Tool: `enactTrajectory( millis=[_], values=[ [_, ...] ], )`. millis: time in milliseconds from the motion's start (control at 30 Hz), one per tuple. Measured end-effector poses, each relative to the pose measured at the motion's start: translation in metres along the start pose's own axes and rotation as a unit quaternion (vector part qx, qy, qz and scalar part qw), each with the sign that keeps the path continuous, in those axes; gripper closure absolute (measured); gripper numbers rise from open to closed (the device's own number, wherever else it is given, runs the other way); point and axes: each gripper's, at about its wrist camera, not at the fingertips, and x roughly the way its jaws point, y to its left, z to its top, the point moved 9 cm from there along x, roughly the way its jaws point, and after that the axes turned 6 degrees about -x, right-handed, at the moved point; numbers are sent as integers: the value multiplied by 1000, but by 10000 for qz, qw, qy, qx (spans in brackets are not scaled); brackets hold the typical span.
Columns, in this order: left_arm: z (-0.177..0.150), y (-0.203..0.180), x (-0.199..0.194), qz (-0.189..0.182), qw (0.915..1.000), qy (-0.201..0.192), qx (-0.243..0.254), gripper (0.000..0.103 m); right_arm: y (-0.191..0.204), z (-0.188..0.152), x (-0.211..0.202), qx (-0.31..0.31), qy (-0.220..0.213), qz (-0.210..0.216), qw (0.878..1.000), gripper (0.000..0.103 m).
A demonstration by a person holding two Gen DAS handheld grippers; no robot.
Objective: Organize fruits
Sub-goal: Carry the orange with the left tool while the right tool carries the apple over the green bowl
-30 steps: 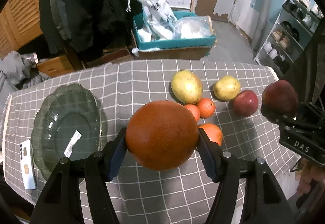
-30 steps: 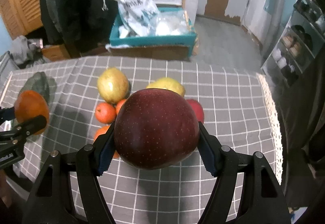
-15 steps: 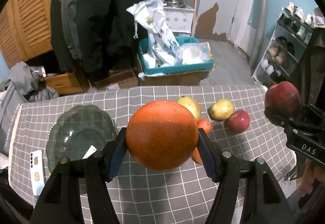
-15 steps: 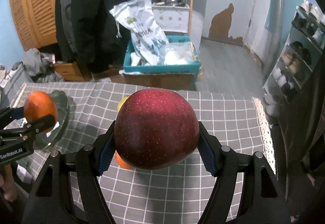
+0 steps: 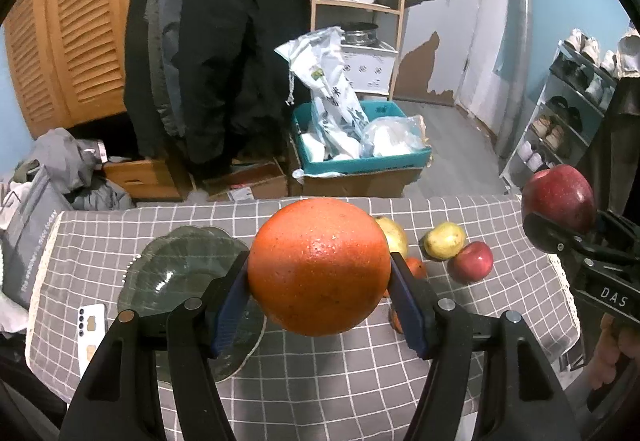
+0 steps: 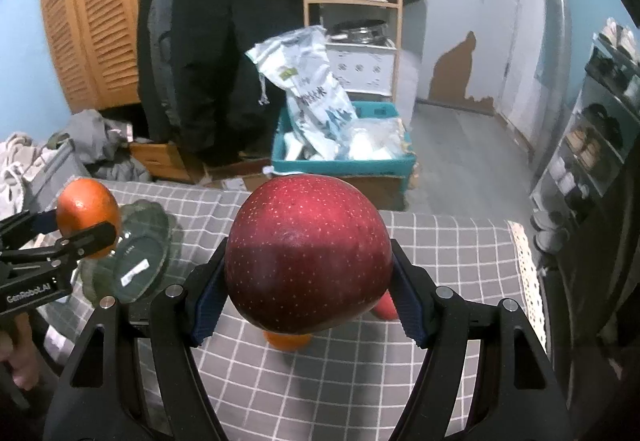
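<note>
My left gripper [image 5: 320,277] is shut on a large orange [image 5: 319,266] and holds it high above the checked tablecloth [image 5: 312,381]. It also shows in the right wrist view [image 6: 86,219], over a green glass plate [image 6: 136,261]. My right gripper [image 6: 308,273] is shut on a dark red apple [image 6: 307,255], also raised; it shows at the right in the left wrist view [image 5: 558,199]. The plate [image 5: 176,273] is empty, left of the orange. On the cloth lie two yellow pears [image 5: 444,241], a red apple [image 5: 472,262] and small oranges [image 5: 416,267], partly hidden.
A white phone [image 5: 91,333] lies on the cloth at the plate's left. Beyond the table's far edge stand a teal box with bags [image 5: 360,153], hanging coats [image 5: 224,53], a wooden shelf [image 5: 356,1] and a shoe rack [image 5: 568,113] at the right.
Both grippers have risen and pulled back from the table with their fruit still held. The table and fruits look smaller and lower; more of the room shows.
</note>
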Motion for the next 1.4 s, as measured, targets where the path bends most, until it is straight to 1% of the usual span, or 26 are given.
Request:
enactTrajectory(
  millis=[267, 467, 833, 1033, 1400],
  values=[
    [4, 24, -10, 97, 9998, -96, -170, 35, 23, 16, 2, -127, -69, 157, 9998, 31],
    [6, 47, -14, 225, 9992, -135, -311, 35, 46, 25, 11, -227, -35, 318, 9992, 31],
    [1, 93, -16, 494, 9969, -119, -601, 35, 99, 43, 29, -458, 47, 677, 9966, 31],
    [-5, 120, -14, 645, 9949, -52, -773, 35, 131, 51, 43, -601, 111, 860, 9944, 31],
    [-18, 161, -4, 853, 9903, 144, -1086, 35, 180, 53, 70, -842, 300, 1107, 9898, 31]
  ],
)
